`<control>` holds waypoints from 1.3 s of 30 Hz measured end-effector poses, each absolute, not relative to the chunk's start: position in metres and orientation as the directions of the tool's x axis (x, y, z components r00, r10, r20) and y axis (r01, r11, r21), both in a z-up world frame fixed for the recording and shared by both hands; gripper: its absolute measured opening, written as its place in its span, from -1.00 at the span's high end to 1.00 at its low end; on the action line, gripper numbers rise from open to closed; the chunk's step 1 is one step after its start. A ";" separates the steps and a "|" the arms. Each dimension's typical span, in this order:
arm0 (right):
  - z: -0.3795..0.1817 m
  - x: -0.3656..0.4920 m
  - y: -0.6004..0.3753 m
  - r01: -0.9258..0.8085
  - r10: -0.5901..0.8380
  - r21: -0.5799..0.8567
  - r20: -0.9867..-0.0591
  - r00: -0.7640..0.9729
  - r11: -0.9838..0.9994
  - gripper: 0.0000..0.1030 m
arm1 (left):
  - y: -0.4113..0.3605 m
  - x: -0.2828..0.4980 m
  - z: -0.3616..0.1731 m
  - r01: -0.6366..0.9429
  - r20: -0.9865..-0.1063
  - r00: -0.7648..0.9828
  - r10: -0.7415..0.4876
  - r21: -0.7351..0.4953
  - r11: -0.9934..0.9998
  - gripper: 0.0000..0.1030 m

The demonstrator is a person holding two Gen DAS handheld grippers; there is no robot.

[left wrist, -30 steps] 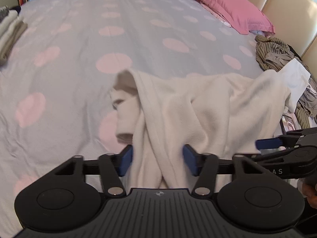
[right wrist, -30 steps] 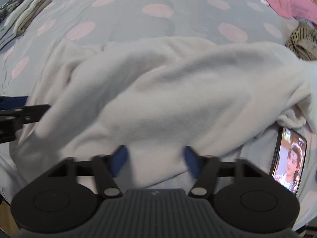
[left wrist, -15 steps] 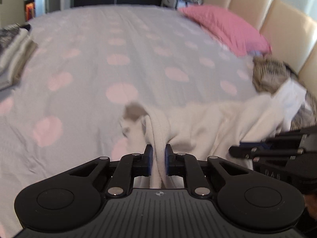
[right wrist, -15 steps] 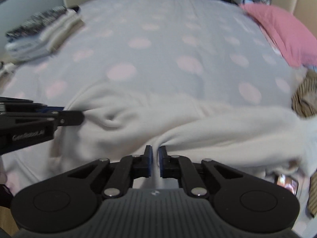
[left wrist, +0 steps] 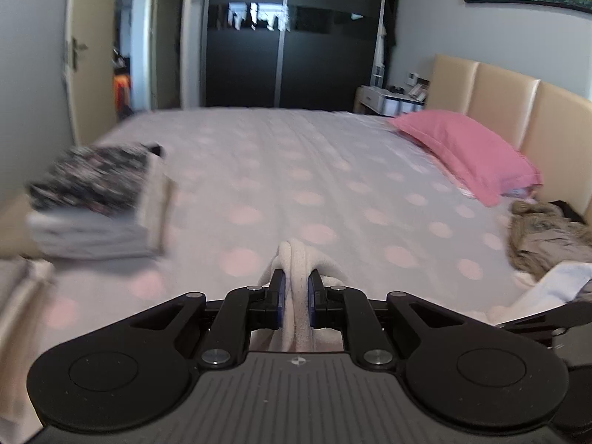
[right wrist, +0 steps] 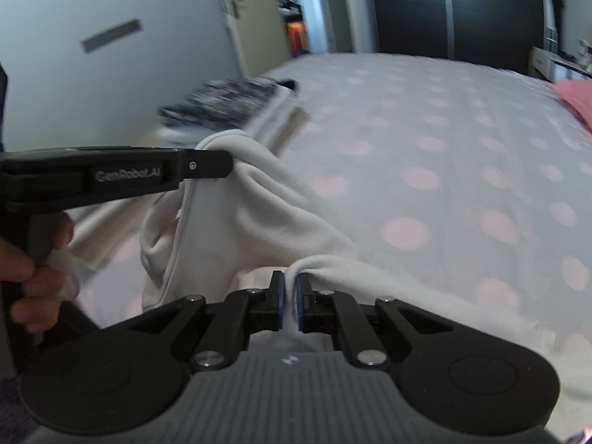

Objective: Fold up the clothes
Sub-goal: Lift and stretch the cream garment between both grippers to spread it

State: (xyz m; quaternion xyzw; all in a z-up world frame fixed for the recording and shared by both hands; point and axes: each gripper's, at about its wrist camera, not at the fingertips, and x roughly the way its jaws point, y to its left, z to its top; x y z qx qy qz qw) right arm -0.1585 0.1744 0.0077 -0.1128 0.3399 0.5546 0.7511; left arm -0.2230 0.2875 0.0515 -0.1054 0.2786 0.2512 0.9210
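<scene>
At the left, a stack of folded clothes (left wrist: 96,203) lies on the bed (left wrist: 296,170). The left hand-held gripper (left wrist: 295,298) pinches a bunched edge of the white garment (right wrist: 266,214) (its jaws have just closed on it). The right hand-held gripper (right wrist: 290,301) pinches another edge, and the garment hangs between them above the bed.

Each of the 2 views looks forward along its own gripper's fingers, tilted down across the bed (left wrist: 281,170).

The left wrist view faces the dark wardrobe (left wrist: 296,37) at top centre, with the headboard (left wrist: 518,111) at the right edge.

The right wrist view sits close beside it and is turned more to the left, toward the door (right wrist: 255,11).

Both share the spotted bedspread, the wardrobe and the blurred folded stack (left wrist: 96,199), which lies at mid left in each.
</scene>
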 end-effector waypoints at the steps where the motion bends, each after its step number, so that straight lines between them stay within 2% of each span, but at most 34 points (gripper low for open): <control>1: 0.010 -0.162 0.176 -0.914 0.761 0.209 -0.633 0.144 0.347 0.85 | 0.293 -0.230 0.055 -0.536 -0.562 0.710 0.425 -0.040 0.843 0.81; 9: -0.022 -0.155 0.187 -0.908 0.683 0.180 -0.717 0.143 0.379 0.82 | 0.320 -0.213 0.010 -0.524 -0.695 0.589 0.412 0.060 0.850 0.81; 14: -0.054 -0.141 0.176 -0.889 0.620 0.173 -0.771 0.147 0.425 0.65 | 0.327 -0.210 -0.024 -0.517 -0.740 0.557 0.378 0.048 0.855 0.80; 16: -0.064 -0.135 0.171 -0.883 0.605 0.178 -0.784 0.139 0.434 0.26 | 0.331 -0.211 -0.034 -0.520 -0.760 0.534 0.371 0.050 0.852 0.79; 19: -0.075 -0.131 0.168 -0.889 0.588 0.158 -0.796 0.143 0.430 0.18 | 0.332 -0.220 -0.042 -0.521 -0.765 0.525 0.373 0.058 0.852 0.70; 22: -0.081 -0.129 0.159 -0.896 0.575 0.124 -0.802 0.163 0.427 0.08 | 0.327 -0.225 -0.045 -0.505 -0.757 0.532 0.378 0.075 0.860 0.44; 24: -0.084 -0.128 0.153 -0.899 0.571 0.110 -0.803 0.171 0.425 -0.01 | 0.322 -0.227 -0.044 -0.488 -0.745 0.545 0.385 0.091 0.868 0.07; 25: -0.084 -0.126 0.150 -0.899 0.572 0.111 -0.802 0.170 0.423 -0.04 | 0.319 -0.228 -0.043 -0.481 -0.736 0.553 0.390 0.100 0.871 0.02; 28: -0.080 -0.124 0.143 -0.898 0.582 0.104 -0.792 0.184 0.427 -0.14 | 0.312 -0.231 -0.039 -0.457 -0.720 0.575 0.389 0.111 0.882 -0.04; 34: -0.069 -0.119 0.130 -0.891 0.588 0.074 -0.775 0.231 0.447 -0.17 | 0.294 -0.239 -0.028 -0.377 -0.679 0.648 0.344 0.107 0.920 -0.16; 39: -0.084 -0.110 0.123 -0.876 0.537 0.065 -0.811 0.232 0.477 -0.18 | 0.276 -0.238 -0.029 -0.263 -0.690 0.681 0.243 0.079 0.962 -0.26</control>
